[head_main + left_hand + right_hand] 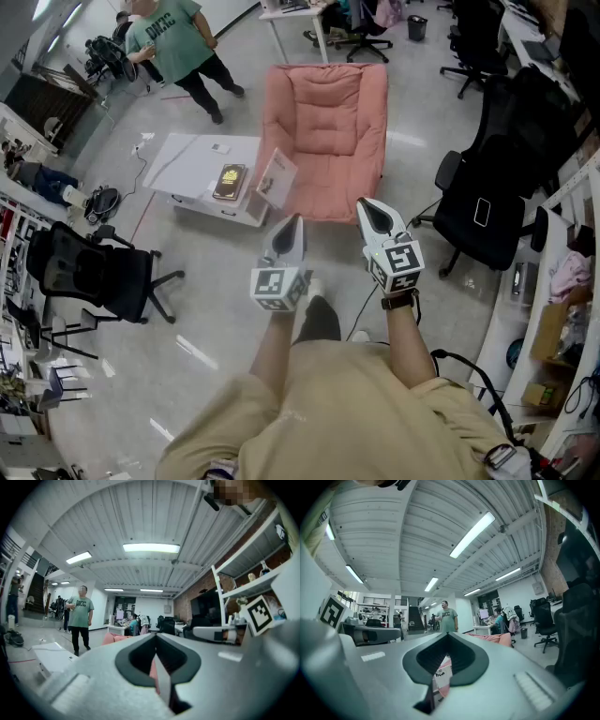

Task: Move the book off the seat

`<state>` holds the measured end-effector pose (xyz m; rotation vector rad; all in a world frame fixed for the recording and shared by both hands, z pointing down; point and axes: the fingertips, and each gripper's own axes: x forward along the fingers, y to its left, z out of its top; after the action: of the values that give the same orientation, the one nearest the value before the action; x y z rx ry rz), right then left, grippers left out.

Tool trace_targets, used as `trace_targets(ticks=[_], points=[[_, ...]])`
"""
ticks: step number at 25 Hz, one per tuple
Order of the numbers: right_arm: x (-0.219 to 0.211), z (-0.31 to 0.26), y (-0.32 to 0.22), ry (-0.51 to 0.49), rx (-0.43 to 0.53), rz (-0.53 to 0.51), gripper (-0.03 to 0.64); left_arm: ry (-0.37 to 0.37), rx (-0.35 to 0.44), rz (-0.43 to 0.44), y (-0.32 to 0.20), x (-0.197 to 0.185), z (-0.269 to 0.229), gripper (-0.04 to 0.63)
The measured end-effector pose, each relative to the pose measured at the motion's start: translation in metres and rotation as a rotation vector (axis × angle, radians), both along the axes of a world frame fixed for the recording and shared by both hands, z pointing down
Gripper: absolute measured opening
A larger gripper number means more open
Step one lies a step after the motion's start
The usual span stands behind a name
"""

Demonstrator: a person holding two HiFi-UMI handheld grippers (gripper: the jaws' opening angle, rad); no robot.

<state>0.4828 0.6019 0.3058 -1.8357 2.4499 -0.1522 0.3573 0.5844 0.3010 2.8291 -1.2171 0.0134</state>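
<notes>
The grey polished floor (216, 309) lies open between the operator and the pink padded fabric armchair (328, 122). A low white rectangular table (192, 164) stands just beside the armchair's left side. One black swivel office chair (98, 272) bounds the free floor on the left and another black office chair (487, 202) bounds it on the right. A person in a green T-shirt (173, 37) stands beyond the table, well apart.

The thin white-covered book (277, 177) stands tilted at the seat's front left corner, against the table's right edge. Whether it rests on the seat or on the table cannot be determined. A dark flat rectangular item (229, 181) lies on the table just left of the book; its kind is unclear.

The left gripper (294, 221) and the right gripper (367, 204) point toward the armchair, jaws fully together and holding nothing. The book is ahead of the left gripper, apart from it. In the right gripper view only a slice of the book's cover shows through the jaw notch.
</notes>
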Motion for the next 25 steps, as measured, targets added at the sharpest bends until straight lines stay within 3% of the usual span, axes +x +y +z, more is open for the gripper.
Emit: trace_targets(ticks=[7, 12, 17, 25], points=[[-0.015, 0.010, -0.052, 0.014, -0.039, 0.007, 0.006, 0.002, -0.017, 0.006, -0.054, -0.012, 0.012, 0.002], [-0.051, 0.012, -0.105, 0.053, -0.048, -0.095, 0.006, 0.009, -0.058, 0.002, -0.116, -0.027, 0.018, 0.002], [-0.089, 0.031, -0.168, 0.073, -0.157, -0.136, 0.006, 0.040, -0.050, -0.064, -0.184, -0.062, 0.020, 0.002], [-0.139, 0.048, -0.265, 0.110, -0.246, -0.186, 0.006, 0.059, -0.084, -0.042, -0.279, -0.113, 0.037, 0.002]])
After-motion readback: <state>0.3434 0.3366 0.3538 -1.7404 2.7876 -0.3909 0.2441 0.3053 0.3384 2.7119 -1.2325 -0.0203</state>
